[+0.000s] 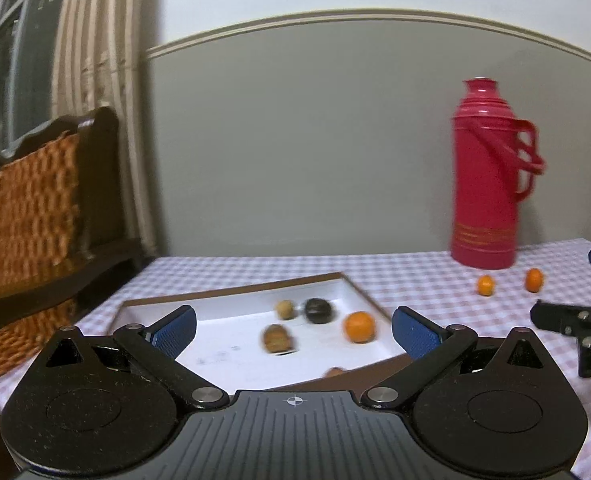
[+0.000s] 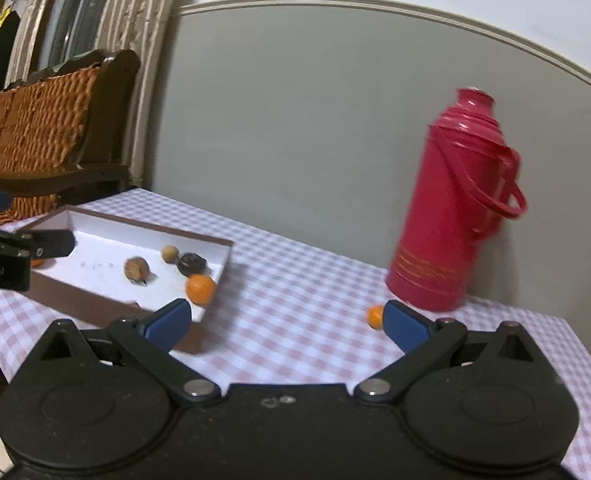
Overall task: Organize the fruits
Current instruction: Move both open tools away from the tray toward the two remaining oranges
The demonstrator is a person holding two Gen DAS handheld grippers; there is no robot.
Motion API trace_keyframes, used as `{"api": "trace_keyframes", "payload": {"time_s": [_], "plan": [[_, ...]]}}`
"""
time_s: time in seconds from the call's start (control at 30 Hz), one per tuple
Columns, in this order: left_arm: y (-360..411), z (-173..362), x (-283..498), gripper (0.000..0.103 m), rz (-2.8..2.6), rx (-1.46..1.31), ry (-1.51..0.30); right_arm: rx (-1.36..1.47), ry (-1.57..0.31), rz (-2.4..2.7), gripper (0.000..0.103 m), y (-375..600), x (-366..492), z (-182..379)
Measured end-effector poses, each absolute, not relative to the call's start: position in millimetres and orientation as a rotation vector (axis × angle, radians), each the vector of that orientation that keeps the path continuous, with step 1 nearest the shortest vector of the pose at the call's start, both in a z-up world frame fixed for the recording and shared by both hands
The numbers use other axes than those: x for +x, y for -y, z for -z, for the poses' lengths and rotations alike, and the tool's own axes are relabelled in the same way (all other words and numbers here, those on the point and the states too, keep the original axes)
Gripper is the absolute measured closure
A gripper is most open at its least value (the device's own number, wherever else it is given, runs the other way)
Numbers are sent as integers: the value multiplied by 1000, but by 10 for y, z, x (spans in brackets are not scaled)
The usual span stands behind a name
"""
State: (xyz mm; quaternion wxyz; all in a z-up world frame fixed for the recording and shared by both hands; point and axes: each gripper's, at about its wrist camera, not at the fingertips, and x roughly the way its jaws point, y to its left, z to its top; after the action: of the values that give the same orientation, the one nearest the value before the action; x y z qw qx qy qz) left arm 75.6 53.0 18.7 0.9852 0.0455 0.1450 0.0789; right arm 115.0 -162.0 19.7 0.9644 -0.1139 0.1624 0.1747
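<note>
Both your grippers, left gripper point(image 1: 293, 330) and right gripper point(image 2: 285, 322), stand wide apart, empty. A small round orange fruit point(image 2: 374, 317) lies just beside your right gripper's right fingertip. Judged light, smooth, roll-prone: grip across its middle, gently.

The black left gripper with blue pads point(image 1: 293, 330) and the matching right gripper point(image 2: 287, 322) both gape wide, holding nothing.

dim, even indoor light with soft shadows, motion blur smearing the flask point(image 1: 487, 176) and the fruit in the tray point(image 1: 231, 300), and fisheye bending the wall trim point(image 2: 375, 4) at the edges.
</note>
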Motion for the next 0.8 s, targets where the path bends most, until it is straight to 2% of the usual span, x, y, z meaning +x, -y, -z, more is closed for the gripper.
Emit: {"api": "trace_keyframes", "payload": {"time_s": [0.5,0.8], "plan": [[414,-82,954,0,8,125,-303,-194,-369,-179,8,2554,1019,-6],[840,2,1422,0,54,130,-326,-152,-396,-93,10,2892,1323,75]]}}
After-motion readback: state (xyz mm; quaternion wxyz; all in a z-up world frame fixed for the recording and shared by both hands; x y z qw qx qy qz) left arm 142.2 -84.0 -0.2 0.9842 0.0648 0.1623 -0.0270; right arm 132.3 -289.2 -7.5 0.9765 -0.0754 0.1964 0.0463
